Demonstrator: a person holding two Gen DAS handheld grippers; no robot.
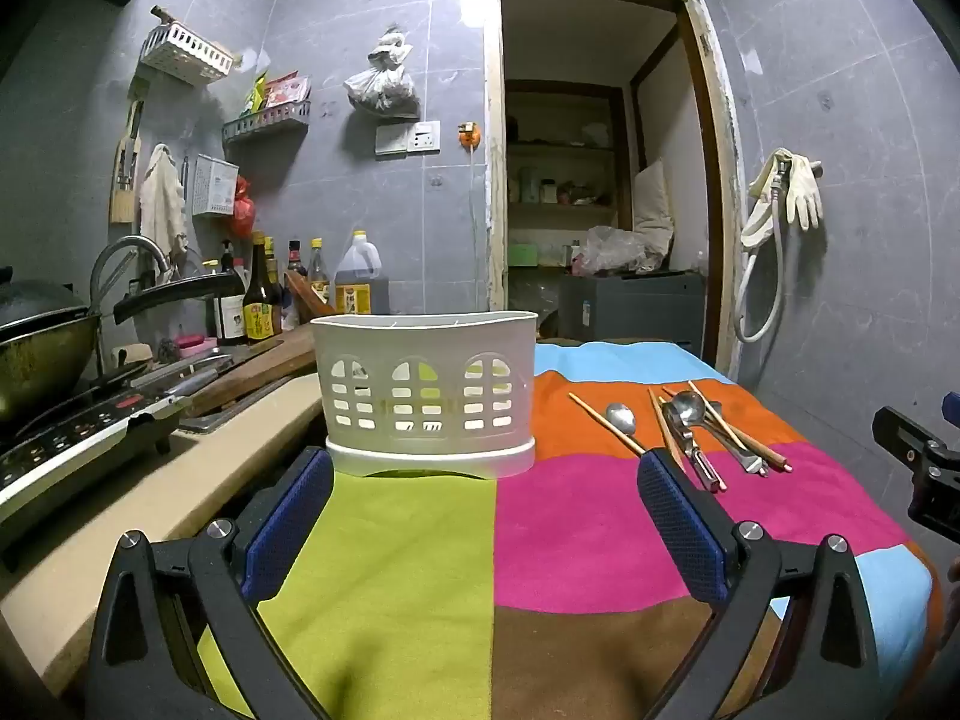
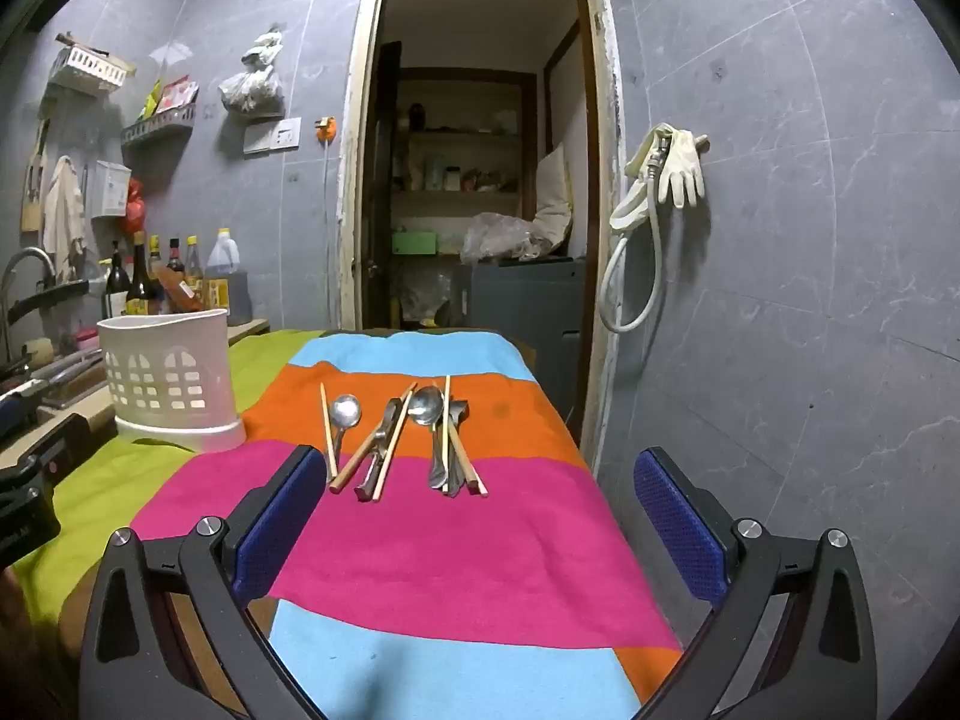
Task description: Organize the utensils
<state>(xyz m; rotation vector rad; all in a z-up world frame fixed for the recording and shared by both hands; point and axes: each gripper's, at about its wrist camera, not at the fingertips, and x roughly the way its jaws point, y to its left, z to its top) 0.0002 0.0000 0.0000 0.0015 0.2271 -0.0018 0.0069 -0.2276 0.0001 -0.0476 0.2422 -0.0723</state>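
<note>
Both tongs (image 1: 486, 468) (image 2: 480, 468) agape, slightly downtilted

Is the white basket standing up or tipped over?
Standing up: the white basket sits flat on its base, rim on top.

White slotted utensil holder (image 1: 423, 396) stands upright on green cloth; spoons and chopsticks (image 2: 408, 438) (loosely piled) lie well apart on orange-pink stripes

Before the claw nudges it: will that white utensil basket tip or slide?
The white basket looks like thin perforated plastic, empty, so probably light. It is tall over its base, so a high push may tip it. On the soft striped cloth it may drag rather than slide.
</note>
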